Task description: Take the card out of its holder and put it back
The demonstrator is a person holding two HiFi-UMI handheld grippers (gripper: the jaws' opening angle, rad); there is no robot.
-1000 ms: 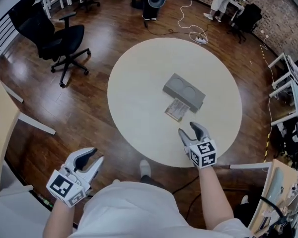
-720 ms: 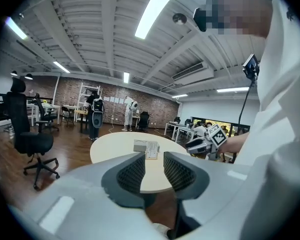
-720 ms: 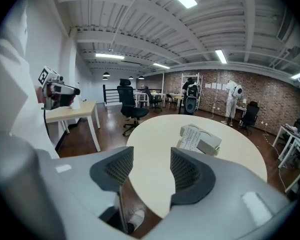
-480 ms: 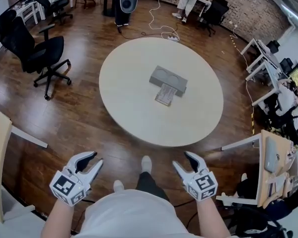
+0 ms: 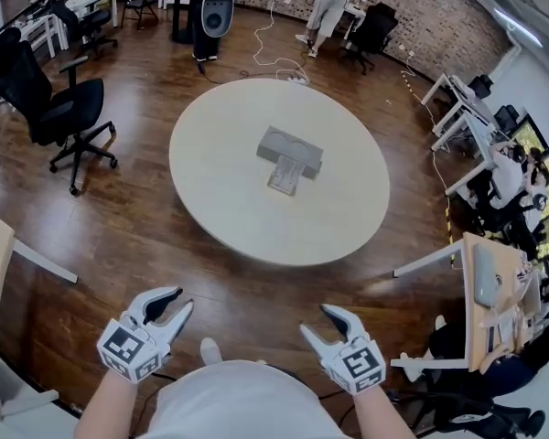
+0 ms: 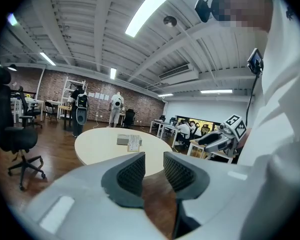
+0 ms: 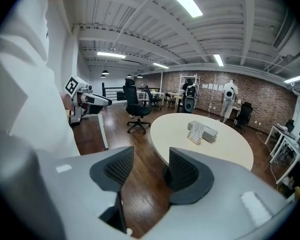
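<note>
Two grippers hung low by the person's body in the head view, the left gripper [image 5: 172,302] and the right gripper [image 5: 318,323] both well apart from the round table [image 5: 210,199]. On the table stood one grey holder [image 5: 290,147] with one card [image 5: 283,177] touching its near side (too small to tell whether the card was seated in a slot). In the left gripper view the jaws stood a little apart with only floor between them, nothing grasped. In the right gripper view the jaws gaped wider, likewise empty, and the card seemed to lean against the holder's front. By my judgement this fitted either a card waiting to be drawn out or one already set back. Any further grasp would call for closing the gap to the table, with released jaws brought square onto the card's free edge.
</note>
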